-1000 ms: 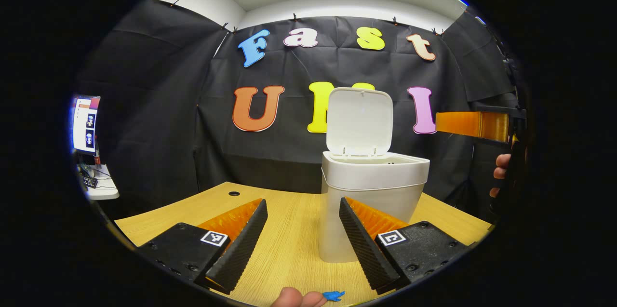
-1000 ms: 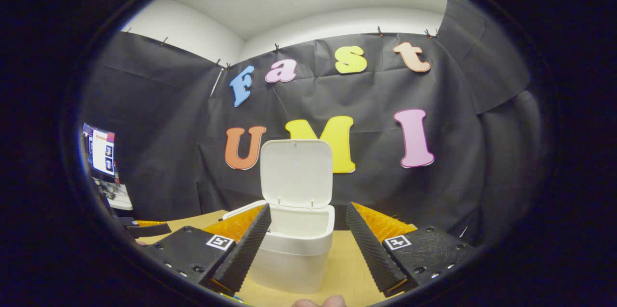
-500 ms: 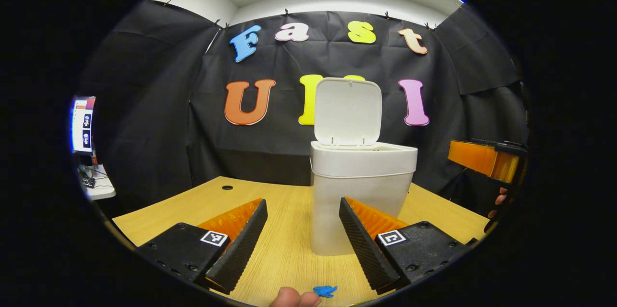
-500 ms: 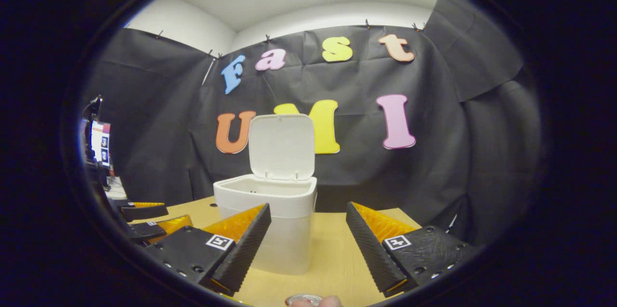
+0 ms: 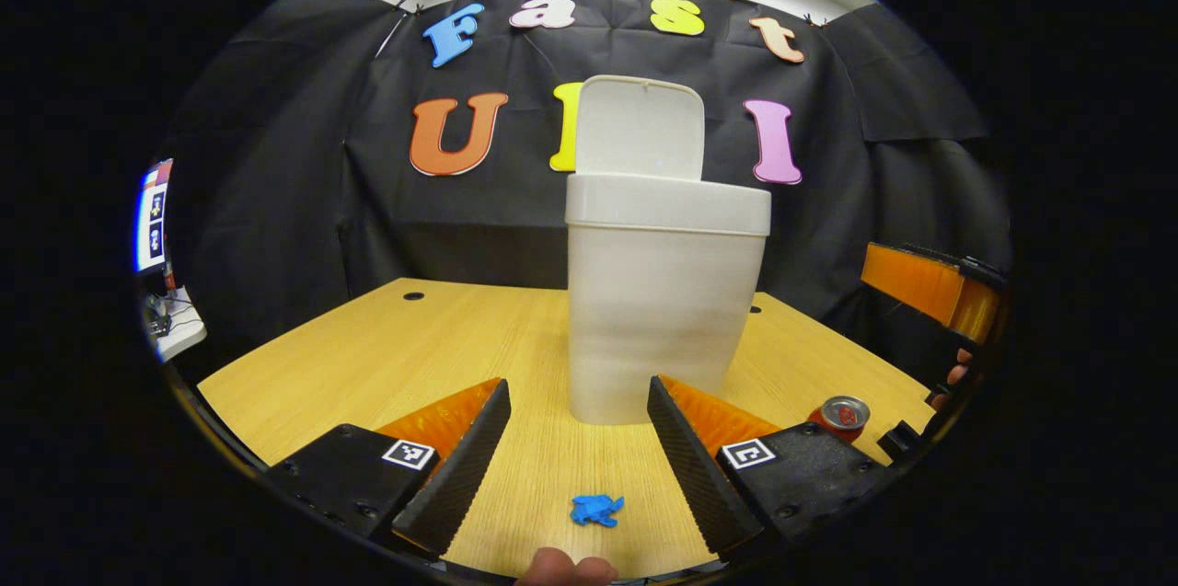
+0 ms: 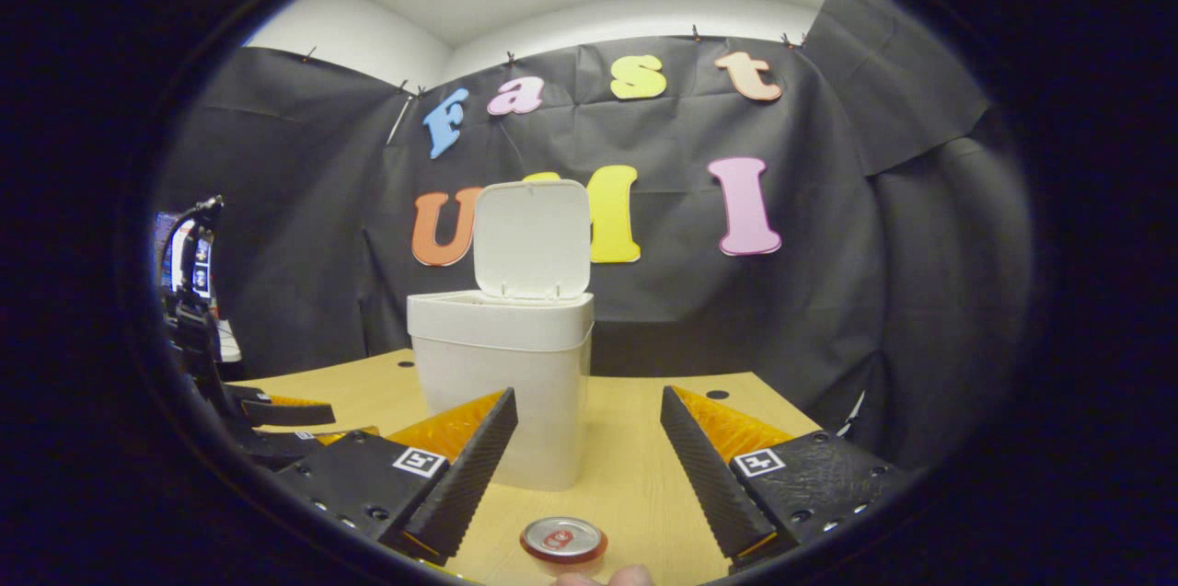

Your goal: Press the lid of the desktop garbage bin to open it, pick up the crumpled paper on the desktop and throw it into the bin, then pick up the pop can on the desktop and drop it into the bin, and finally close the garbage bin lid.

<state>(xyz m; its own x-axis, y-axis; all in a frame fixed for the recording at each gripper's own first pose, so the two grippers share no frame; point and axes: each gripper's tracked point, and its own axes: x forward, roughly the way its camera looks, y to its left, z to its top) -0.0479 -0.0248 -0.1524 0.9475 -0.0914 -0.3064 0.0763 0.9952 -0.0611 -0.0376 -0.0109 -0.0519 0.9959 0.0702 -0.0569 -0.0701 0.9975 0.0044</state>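
A white desktop bin (image 5: 663,310) stands on the wooden desk (image 5: 368,356) with its lid (image 5: 640,126) flipped up. A small blue crumpled paper (image 5: 596,509) lies on the desk just in front of and below my left gripper (image 5: 576,393), which is open and holds nothing. A red pop can (image 5: 843,413) stands upright to the right of the bin. In the right gripper view the pop can (image 6: 562,540) sits just below my open right gripper (image 6: 589,397), with the bin (image 6: 515,384) and raised lid (image 6: 532,239) behind on the left.
A lit monitor (image 5: 152,218) and a small side table (image 5: 175,333) stand off the desk's far left. The desk has a round cable hole (image 5: 413,296). The right gripper (image 5: 929,292) hangs at the right edge; the left gripper (image 6: 276,411) shows low left.
Both grippers have dropped lower and drawn back from the bin, which now rises higher in each view. The blue paper and the pop can have come into sight. Both stay open.
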